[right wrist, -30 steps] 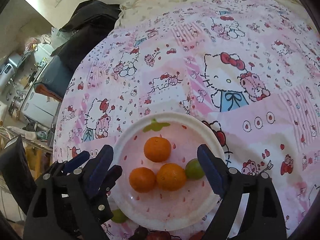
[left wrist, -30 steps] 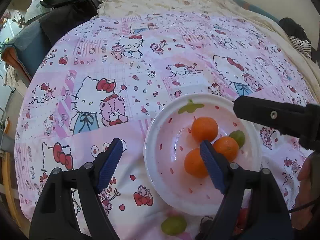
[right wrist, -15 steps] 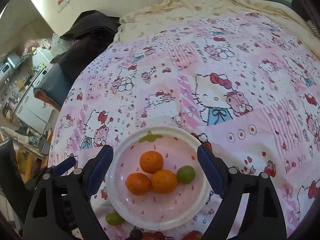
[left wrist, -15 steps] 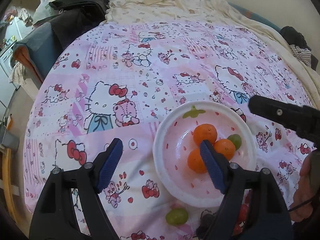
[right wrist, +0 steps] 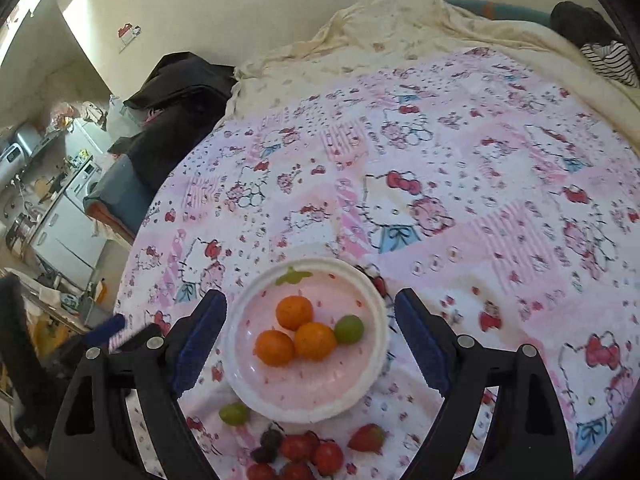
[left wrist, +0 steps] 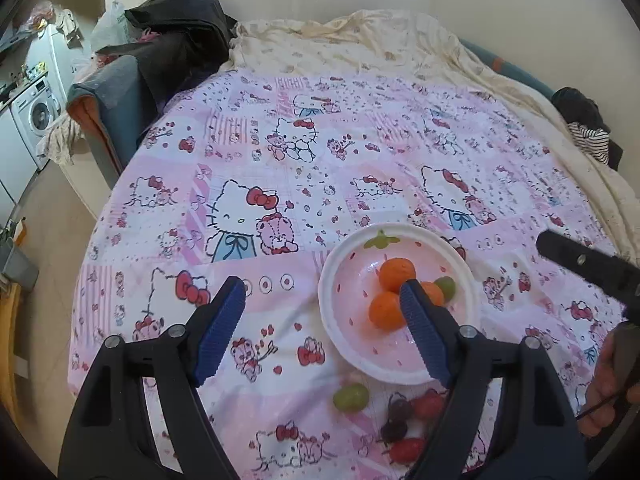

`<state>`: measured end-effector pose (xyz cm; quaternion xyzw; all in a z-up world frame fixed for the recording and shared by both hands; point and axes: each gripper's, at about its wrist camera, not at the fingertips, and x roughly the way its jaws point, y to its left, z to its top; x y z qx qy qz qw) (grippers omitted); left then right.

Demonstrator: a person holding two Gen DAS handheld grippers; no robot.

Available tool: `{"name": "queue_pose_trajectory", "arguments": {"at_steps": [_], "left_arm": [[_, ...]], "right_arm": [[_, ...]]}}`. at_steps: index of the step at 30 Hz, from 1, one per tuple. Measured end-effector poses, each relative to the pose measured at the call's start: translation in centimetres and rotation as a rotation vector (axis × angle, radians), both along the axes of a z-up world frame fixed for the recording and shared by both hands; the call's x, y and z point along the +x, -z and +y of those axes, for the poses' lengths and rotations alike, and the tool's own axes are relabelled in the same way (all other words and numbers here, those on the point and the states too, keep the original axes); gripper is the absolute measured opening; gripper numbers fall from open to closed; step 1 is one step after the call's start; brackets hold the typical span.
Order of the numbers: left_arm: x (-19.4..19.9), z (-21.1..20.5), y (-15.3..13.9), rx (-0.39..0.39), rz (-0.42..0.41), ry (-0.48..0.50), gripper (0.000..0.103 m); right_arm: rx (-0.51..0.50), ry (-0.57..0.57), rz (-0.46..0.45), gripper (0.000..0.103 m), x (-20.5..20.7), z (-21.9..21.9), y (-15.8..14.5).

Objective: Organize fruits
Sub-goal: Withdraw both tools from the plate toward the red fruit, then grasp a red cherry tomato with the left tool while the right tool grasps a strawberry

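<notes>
Oranges in plate, green grape, strawberries beside

I see a bed under a pink cartoon-cat sheet, cream quilt bunched beyond it, plain cream wall behind, washing machine far left of the bed, sunlight on the wall.

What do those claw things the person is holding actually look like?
Each claw, left and right, is a black plastic fork of two angled arms with open cut-outs and silver screw heads. The fingers end in blue ribbed pads. A thin dark cable runs by the bare hand at the left view's edge; no sleeve shows.
</notes>
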<state>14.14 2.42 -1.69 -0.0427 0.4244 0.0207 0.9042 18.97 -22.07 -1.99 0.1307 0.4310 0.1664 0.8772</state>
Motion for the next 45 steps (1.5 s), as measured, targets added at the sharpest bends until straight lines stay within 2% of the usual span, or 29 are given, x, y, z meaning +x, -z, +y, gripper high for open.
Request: {"name": "queue_pose_trajectory", "arguments": {"at_steps": [9,15,21,24,26,27,32,36,39,41,45], "left_arm": [[-3.8,0.8,-0.9,-0.022,-0.01,-0.031,0.077],[-5.7,0.9,-0.4,-0.037,0.02,-0.047,0.077],[-6.8,0.2,0.6,-0.061,0.045,-0.033,0.077],[-6.8,-0.2,1.6,-0.055,0.08,-0.023,0.078],[-6.7,-0.4,2.4,-0.071,0.106,-0.021,0.09],[-6.7,-0.4,2.6,-0.086,0.111,-0.023,0.091],[-6.4,-0.5,4.0,-0.09,0.168,-0.035,0.092],[-6.3,-1.6,6.2,-0.14,0.261,0.014,0.092],[-6.7,-3.5,8.3,-0.154,0.33,0.076,0.081],[-6.9,-4.8,9.5,-0.158,0.371,0.117,0.067],[-7.2,-6.8,10.8,-0.119,0.398,0.185,0.058]], "right_arm": [[-0.005,0.03,0.033,0.088,-3.6,-1.6,0.1],[-0.03,0.029,0.056,0.088,-5.5,-2.1,0.5],[-0.068,0.036,0.12,0.088,-6.6,-3.0,1.9],[-0.056,0.041,0.141,0.088,-6.9,-3.5,2.3],[-0.051,0.05,0.175,0.088,-6.8,-3.9,2.9],[-0.036,0.056,0.194,0.088,-6.7,-4.2,3.3],[0.018,0.107,0.268,0.088,-5.9,-5.3,4.5],[0.021,0.128,0.282,0.088,-5.3,-5.5,4.8],[0.026,0.13,0.285,0.088,-4.8,-5.5,4.9],[0.021,0.125,0.289,0.088,-4.7,-5.3,5.1],[0.003,0.11,0.298,0.088,-4.5,-5.0,5.4]]}}
